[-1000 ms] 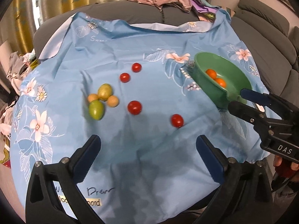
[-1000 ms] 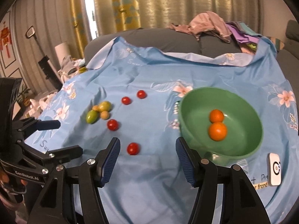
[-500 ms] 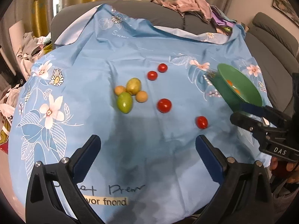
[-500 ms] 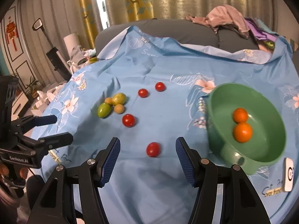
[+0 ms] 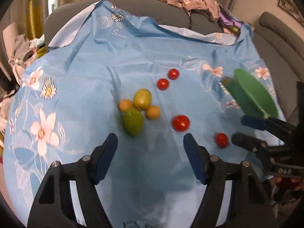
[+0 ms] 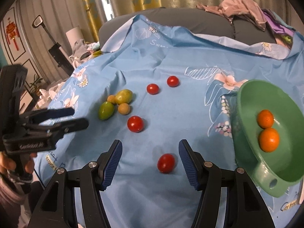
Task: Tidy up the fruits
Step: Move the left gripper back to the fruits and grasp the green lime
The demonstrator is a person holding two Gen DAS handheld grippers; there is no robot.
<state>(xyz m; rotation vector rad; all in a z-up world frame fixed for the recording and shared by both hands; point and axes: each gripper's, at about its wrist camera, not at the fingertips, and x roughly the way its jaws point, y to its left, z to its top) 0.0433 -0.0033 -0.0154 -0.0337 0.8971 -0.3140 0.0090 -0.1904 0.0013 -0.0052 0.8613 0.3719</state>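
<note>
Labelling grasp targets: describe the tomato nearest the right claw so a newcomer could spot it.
Start at the green bowl on the right of the blue flowered cloth, then look left along the near edge. One red tomato lies alone there, just ahead of the right claw, between its open tips and untouched. The other three tomatoes sit farther back, towards the green and yellow fruits.

Count on blue cloth (image 6: 171, 60): four red tomatoes (image 6: 135, 123), two green fruits (image 6: 106, 110), two small yellow-orange fruits (image 6: 123, 108). One green bowl (image 6: 247, 102) at 3 o'clock, containing two oranges (image 6: 269, 139).
</note>
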